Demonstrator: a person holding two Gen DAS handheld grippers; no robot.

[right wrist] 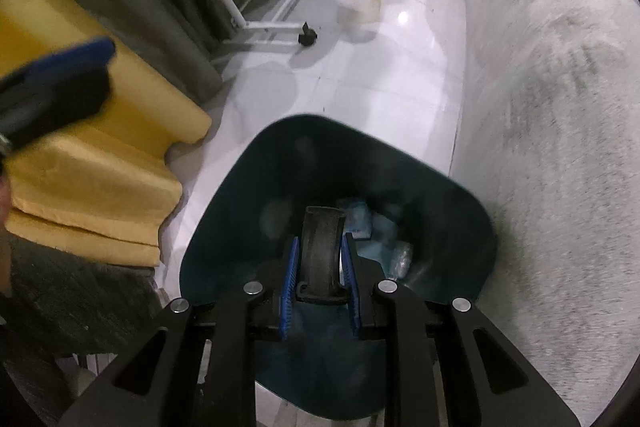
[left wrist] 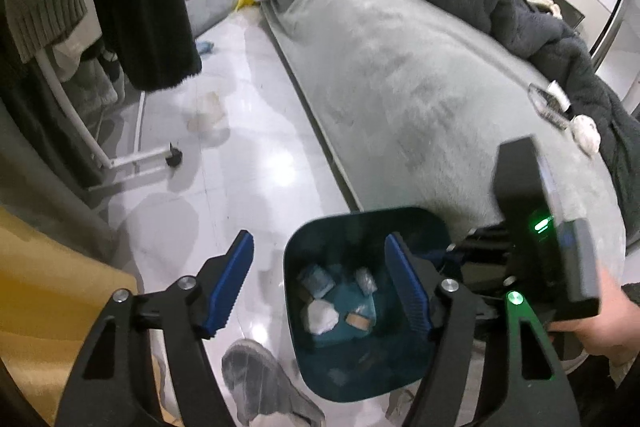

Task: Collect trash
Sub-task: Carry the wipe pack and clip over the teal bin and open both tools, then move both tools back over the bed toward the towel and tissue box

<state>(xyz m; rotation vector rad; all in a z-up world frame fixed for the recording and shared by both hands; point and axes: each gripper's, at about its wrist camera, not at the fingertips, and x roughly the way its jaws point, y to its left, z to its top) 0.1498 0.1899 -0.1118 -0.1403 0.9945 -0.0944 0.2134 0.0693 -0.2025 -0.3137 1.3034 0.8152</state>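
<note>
We take the bin (right wrist: 240,187) as landmark: dark teal, on the pale floor (left wrist: 240,155), just beside the bed (left wrist: 400,87). Our right gripper (right wrist: 319,269) hangs over the bin mouth, blue pads clamped on a dark curved strip (right wrist: 320,243) (rubbery-looking, can't tell what it is). The strip sits upright between the pads, above the bin's inside. Our left gripper (left wrist: 320,287) is over the bin's near-left rim, fingers apart, nothing between them. Inside the bin: white wad (left wrist: 320,317), blue packet (left wrist: 317,281), small wrappers. Beyond the bin on the floor, a pale blurred scrap (right wrist: 360,13). Left of the bin, yellow cushions (right wrist: 100,155). Slipper (left wrist: 264,383) just beside the bin's near side.
</note>
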